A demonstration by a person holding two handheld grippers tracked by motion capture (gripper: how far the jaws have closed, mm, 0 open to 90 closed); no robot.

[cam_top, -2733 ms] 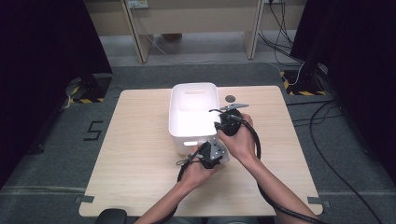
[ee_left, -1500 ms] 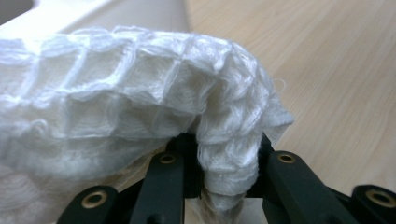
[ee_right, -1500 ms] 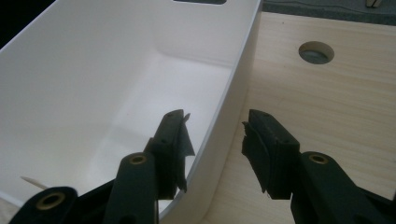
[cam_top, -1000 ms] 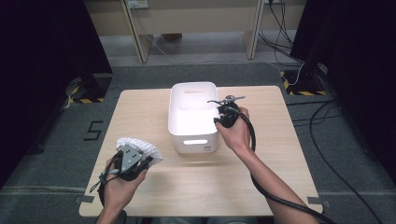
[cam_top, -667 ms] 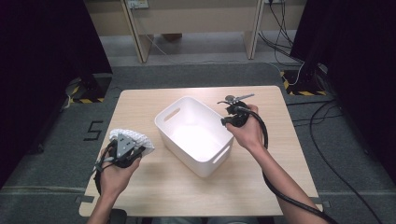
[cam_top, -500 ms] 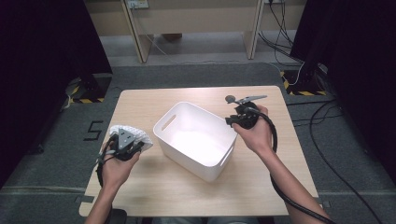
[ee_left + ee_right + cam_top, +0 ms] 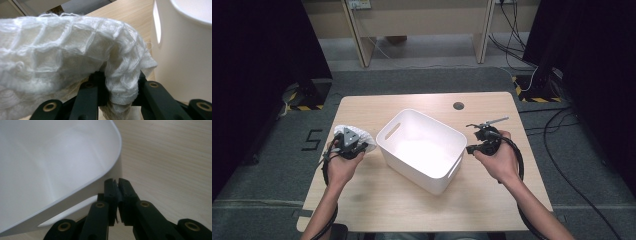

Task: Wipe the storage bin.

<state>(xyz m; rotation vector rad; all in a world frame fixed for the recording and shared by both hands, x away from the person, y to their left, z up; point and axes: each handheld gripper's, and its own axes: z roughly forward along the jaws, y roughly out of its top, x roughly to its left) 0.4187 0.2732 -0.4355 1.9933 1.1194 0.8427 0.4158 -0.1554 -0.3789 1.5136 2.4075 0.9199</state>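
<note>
My left gripper (image 7: 350, 146), near the table's (image 7: 492, 107) left edge, clamps a white cloth (image 7: 62, 52). My right gripper (image 7: 117, 185), jaws just closed on nothing, sits beside the white bin (image 7: 422, 150) at the table's middle.

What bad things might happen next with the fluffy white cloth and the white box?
1. The white cloth is pinched at one fold in the left gripper; most of it bulges free, so it might slip out or snag on the bin's rim.
2. The right gripper is shut on nothing beside the white bin, so a bump from the cloth might slide the bin.
3. The bin sits askew on the table, making the drop easier to miss.
</note>
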